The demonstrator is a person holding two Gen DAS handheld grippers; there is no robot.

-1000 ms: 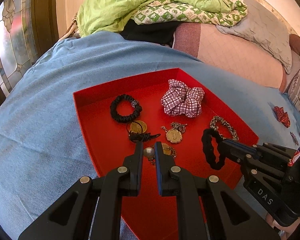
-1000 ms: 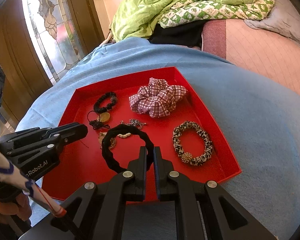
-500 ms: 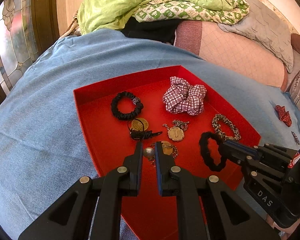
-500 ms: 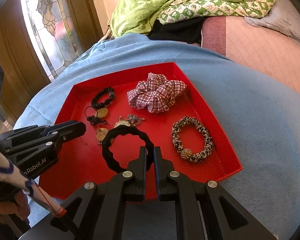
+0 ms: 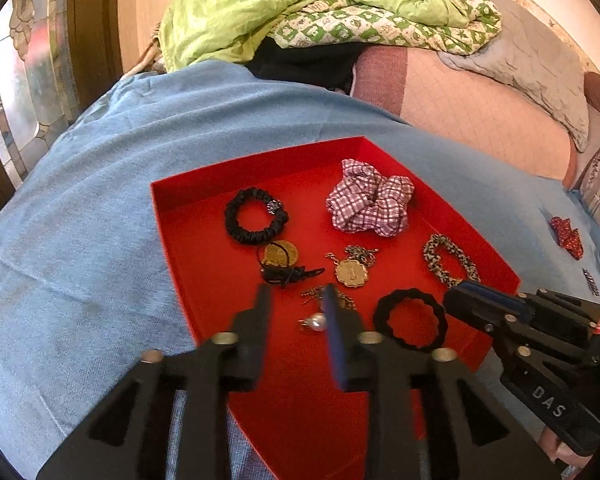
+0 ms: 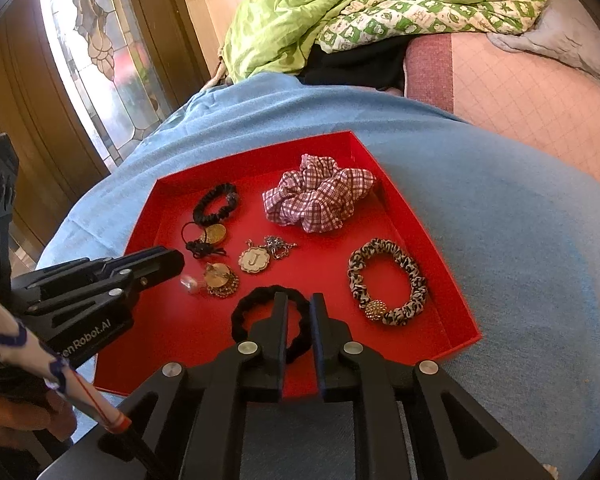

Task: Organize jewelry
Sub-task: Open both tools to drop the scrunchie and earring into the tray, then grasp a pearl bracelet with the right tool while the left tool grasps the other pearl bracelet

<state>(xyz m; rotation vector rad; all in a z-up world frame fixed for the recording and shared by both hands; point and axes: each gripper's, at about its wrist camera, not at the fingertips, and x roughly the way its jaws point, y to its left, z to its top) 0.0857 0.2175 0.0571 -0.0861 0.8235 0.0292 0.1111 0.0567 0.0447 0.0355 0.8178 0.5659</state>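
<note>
A red tray (image 5: 168,220) (image 6: 464,316) lies on a blue blanket. My left gripper (image 5: 296,300) is open above its near part; a pearl earring (image 5: 316,322) lies loose on the tray between the fingers. My right gripper (image 6: 299,304) is open, its fingers around the rim of a black braided hair tie (image 6: 248,312) (image 5: 410,322) resting on the tray. Also in the tray are a plaid scrunchie (image 5: 370,204), a black scrunchie (image 5: 256,220), a leopard scrunchie (image 6: 386,282), a gold J pendant (image 6: 253,261), a gold coin pendant (image 5: 280,254) and a round gold earring (image 6: 220,278).
A green quilt (image 5: 300,4) and a pink mattress (image 5: 480,116) lie behind. A red bow (image 5: 566,236) lies on the blanket at the right. A stained-glass door (image 6: 100,40) stands at the left.
Both grippers have opened. The left let go of the pearl earring, which now lies on the tray. The right released the black hair tie onto the tray.
</note>
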